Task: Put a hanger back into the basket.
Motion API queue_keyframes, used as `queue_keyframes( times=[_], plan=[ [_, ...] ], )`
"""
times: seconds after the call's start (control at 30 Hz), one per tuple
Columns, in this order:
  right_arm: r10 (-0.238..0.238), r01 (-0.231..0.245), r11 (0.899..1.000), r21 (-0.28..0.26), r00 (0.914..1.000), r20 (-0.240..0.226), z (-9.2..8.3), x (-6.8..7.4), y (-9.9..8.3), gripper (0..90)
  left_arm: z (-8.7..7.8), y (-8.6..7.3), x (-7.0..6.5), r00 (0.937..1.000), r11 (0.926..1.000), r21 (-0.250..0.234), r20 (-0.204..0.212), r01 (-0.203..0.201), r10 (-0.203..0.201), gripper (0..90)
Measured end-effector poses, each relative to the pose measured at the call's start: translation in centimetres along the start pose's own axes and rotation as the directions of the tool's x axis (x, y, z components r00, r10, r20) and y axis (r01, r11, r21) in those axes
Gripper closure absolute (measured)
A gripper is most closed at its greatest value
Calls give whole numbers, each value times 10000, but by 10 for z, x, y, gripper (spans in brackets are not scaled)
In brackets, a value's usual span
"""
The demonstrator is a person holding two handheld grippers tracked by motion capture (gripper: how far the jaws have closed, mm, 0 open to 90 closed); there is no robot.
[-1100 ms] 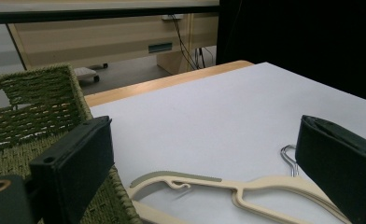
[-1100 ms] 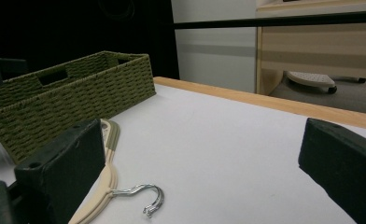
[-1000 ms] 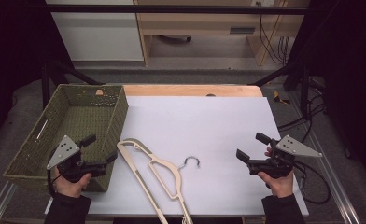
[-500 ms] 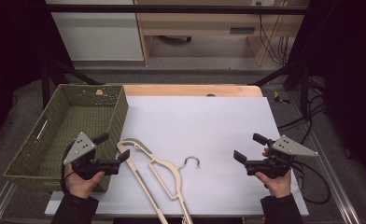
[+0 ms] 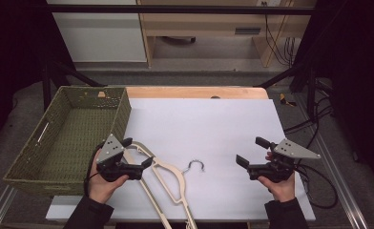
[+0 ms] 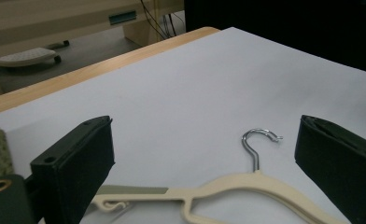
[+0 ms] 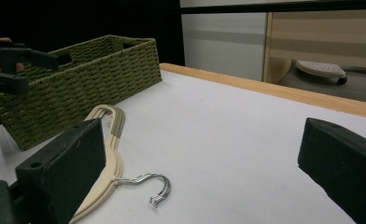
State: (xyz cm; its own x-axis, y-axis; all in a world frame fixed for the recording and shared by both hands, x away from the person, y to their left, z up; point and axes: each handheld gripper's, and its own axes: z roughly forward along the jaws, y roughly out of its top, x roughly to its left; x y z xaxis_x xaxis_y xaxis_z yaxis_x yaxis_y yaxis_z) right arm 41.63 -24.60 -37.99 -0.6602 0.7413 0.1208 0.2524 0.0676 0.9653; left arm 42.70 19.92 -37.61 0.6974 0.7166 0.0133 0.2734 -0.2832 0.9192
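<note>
On the white tabletop [image 5: 213, 129] lies a cream hanger [image 5: 168, 179] with a metal hook [image 5: 196, 165]; in the right gripper view it looks like more than one hanger stacked, since two hooks show side by side. The hanger rests flat near the front left of the tabletop, its hook pointing toward the middle, just beside a green woven basket [image 5: 37, 162] that stands at the left edge.

The left hand-held gripper [image 5: 138, 155] hovers over the hanger's left shoulder, close to the basket's near corner. Its jaws stand wide apart, and in the left gripper view the hanger's neck and hook lie between them, farther off, with nothing clamped.

The right hand-held gripper [image 5: 254, 152] is held above the bare tabletop to the right of the hook, well apart from the hanger. Its jaws are also spread wide and hold nothing. Both point roughly toward the hanger.
</note>
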Motion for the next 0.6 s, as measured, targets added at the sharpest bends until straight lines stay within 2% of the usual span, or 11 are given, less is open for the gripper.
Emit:
queue_keyframes(
  times=[0.03,0.17,0.2,0.27,0.4,0.47,0.5,0.6],
  plan=[
    [0,0,10000,0,10000,0,0,0,0,14,0,0,0,10000,10000,0,0,0,0,46],
    [3,-3,10000,62,10000,-7,1,1,0,14,22,5,-12,9991,9985,470,331,-278,263,46],
    [-5,5,10000,66,10000,-9,1,1,0,14,22,5,-12,9991,9985,470,331,-278,263,46],
    [-27,27,10000,66,10000,-18,1,1,0,14,35,6,-19,9979,9967,702,527,-415,379,46],
    [-18,18,10000,52,10000,-67,1,1,0,15,48,8,-25,9967,9950,889,713,-461,399,56],
    [6,-5,10000,62,10000,-72,1,1,0,16,57,8,-28,9954,9931,1058,860,-509,418,59],
    [26,-26,10000,69,10000,-67,1,1,0,17,67,6,-31,9941,9899,1293,985,-579,452,63],
    [-7,8,10000,98,9999,-104,2,2,0,17,76,3,-34,9932,9855,1552,1040,-686,527,65]
  ],
)
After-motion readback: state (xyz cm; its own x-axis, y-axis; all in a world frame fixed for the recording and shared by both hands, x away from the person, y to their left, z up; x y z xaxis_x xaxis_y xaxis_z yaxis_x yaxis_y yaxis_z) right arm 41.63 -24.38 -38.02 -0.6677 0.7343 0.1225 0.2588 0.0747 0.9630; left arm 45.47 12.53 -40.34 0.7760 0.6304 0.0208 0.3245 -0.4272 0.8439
